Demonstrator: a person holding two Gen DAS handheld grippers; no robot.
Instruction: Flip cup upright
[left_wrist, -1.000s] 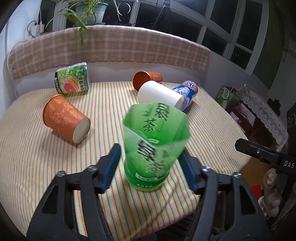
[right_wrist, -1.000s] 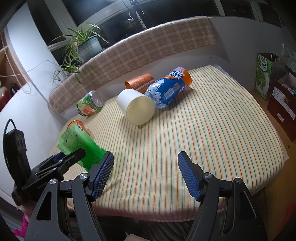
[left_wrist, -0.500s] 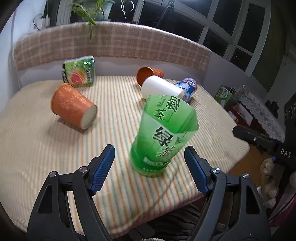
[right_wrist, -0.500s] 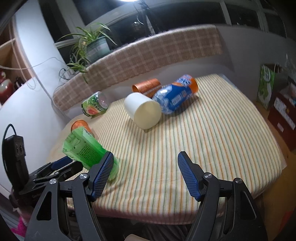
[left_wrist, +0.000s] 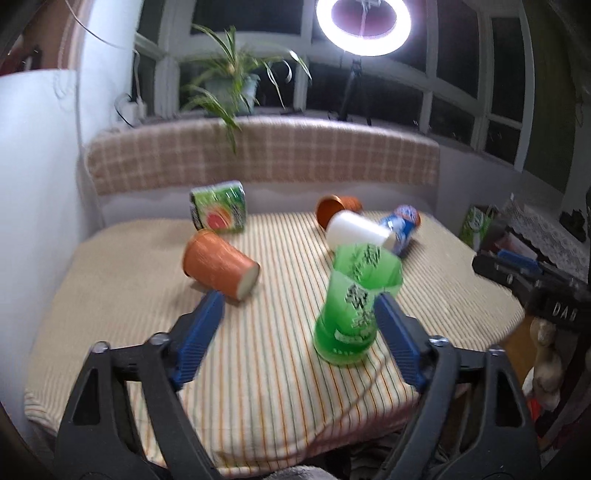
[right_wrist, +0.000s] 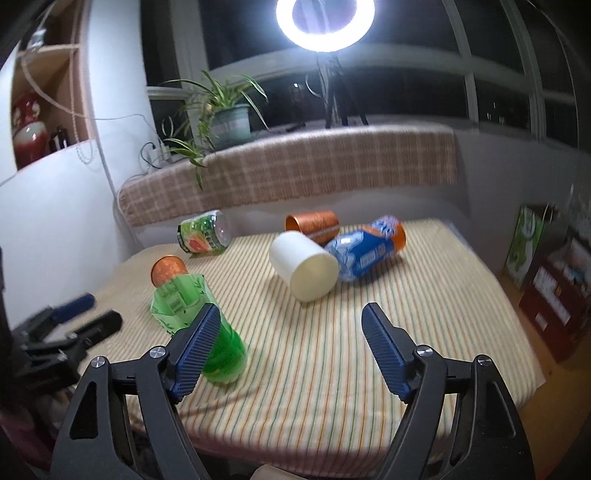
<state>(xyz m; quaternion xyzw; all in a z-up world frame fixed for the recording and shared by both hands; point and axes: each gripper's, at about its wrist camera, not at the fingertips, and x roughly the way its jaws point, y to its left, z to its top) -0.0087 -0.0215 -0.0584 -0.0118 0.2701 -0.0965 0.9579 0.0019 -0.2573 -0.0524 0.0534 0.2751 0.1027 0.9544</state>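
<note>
In the left wrist view, we see our left gripper (left_wrist: 295, 325) with its fingers spread wide and nothing between them; the green cup (left_wrist: 354, 306) stands on its base on the striped tablecloth (left_wrist: 280, 398), near the front edge, its mouth up. The right finger's blue pad (left_wrist: 397, 341) sits just beside the cup's wall, and we cannot tell whether it touches. Further back lie an orange cup (left_wrist: 218, 267) on its side, a white cup (left_wrist: 356, 230), a copper cup (left_wrist: 334, 210), a blue cup (left_wrist: 402, 223) and a green fruit-print cup (left_wrist: 219, 212). We judge that the green cup's flip is done and the step in hand is letting go and drawing clear. In the right wrist view, our right gripper (right_wrist: 291, 339) is likewise spread and empty, hovering over the cloth, with the green cup (right_wrist: 195, 325) partly behind its left pad and the white cup (right_wrist: 304, 269) ahead, lying mouth toward us. Next, we think, comes picking one of the toppled cups; that calls for lining the fingers across its wall and tipping it onto its base without nudging the green one.
</note>
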